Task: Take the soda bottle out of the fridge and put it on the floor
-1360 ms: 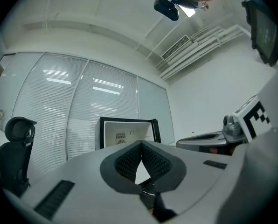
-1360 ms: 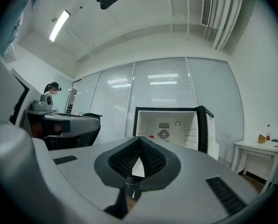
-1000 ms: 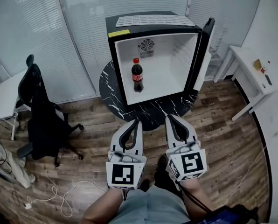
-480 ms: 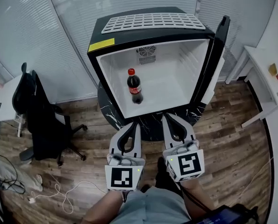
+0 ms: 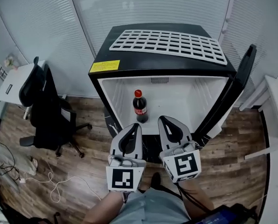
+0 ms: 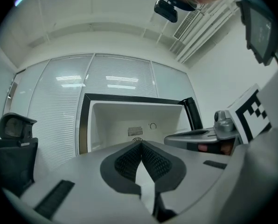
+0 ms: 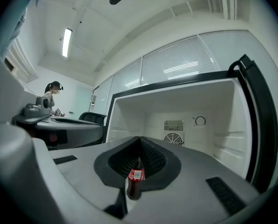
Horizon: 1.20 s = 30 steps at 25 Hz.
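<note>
A dark soda bottle point(image 5: 140, 107) with a red cap and red label stands upright on the white floor of the open black mini fridge point(image 5: 129, 64). Both grippers are just in front of the fridge opening, side by side. My left gripper point(image 5: 137, 125) is shut with nothing in it, its tips just below the bottle. My right gripper point(image 5: 161, 119) is also shut and empty, a little right of the bottle. In the right gripper view the soda bottle point(image 7: 135, 181) shows through the gap behind the closed tips point(image 7: 139, 138). The left gripper point(image 6: 140, 143) points into the fridge.
The fridge door point(image 5: 232, 94) stands open at the right. A white grid rack point(image 5: 169, 43) lies on the fridge top. A black office chair point(image 5: 43, 104) and cables point(image 5: 55, 188) are at the left on the wooden floor. A white table point(image 5: 276, 106) stands right.
The view has come closer to the fridge, which now fills more of the picture. Both grippers have advanced toward its opening and stay shut. The bottle has not moved.
</note>
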{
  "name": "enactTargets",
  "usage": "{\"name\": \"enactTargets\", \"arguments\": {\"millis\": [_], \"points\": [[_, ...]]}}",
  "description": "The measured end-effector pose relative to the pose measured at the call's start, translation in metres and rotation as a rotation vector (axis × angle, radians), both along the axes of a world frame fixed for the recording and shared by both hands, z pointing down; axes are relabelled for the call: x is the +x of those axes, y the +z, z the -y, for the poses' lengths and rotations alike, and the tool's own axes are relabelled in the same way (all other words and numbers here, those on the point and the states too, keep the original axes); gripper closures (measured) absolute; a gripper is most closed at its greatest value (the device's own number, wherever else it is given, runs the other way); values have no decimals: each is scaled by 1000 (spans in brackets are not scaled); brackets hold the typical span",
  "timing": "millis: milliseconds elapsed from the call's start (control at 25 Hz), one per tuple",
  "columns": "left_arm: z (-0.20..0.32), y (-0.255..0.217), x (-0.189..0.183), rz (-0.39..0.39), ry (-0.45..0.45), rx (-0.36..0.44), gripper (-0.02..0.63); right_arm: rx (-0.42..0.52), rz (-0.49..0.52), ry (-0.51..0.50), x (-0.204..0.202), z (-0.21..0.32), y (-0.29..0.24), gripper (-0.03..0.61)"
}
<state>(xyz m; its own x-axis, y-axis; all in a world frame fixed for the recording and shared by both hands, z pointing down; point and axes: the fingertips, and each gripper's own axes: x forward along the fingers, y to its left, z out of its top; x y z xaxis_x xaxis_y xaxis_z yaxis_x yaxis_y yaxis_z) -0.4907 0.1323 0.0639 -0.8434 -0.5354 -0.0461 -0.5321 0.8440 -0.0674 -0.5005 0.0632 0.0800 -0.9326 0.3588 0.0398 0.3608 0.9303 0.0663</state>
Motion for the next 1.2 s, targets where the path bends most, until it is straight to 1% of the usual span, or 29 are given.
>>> {"name": "enactTargets", "arguments": {"millis": [120,280,440,640,760,880,1080,1200], "points": [[-5,-4,-11,16,-48,0,601,1,22,-47,-17,-3,-8,566],[-14,-9,-22,29,-94,11,601,16,38,-96,-29,-13,-14,565],[-15,-9,-32,34,-93,12,602,28,22,-109,-41,-20,-10,565],[-18,5,-49,-18,-79,8,601,41,-15,-95,-60,-22,6,565],[-17,22,-59,-47,-75,0,601,42,-26,-90,-68,-20,21,565],[-11,42,-71,-35,-75,1,601,42,-15,-97,-74,-18,41,565],[-4,89,-75,-68,-100,14,601,29,-86,-119,-70,-17,98,565],[0,102,-77,-84,-111,14,602,10,-68,-117,-75,-13,102,565]]}}
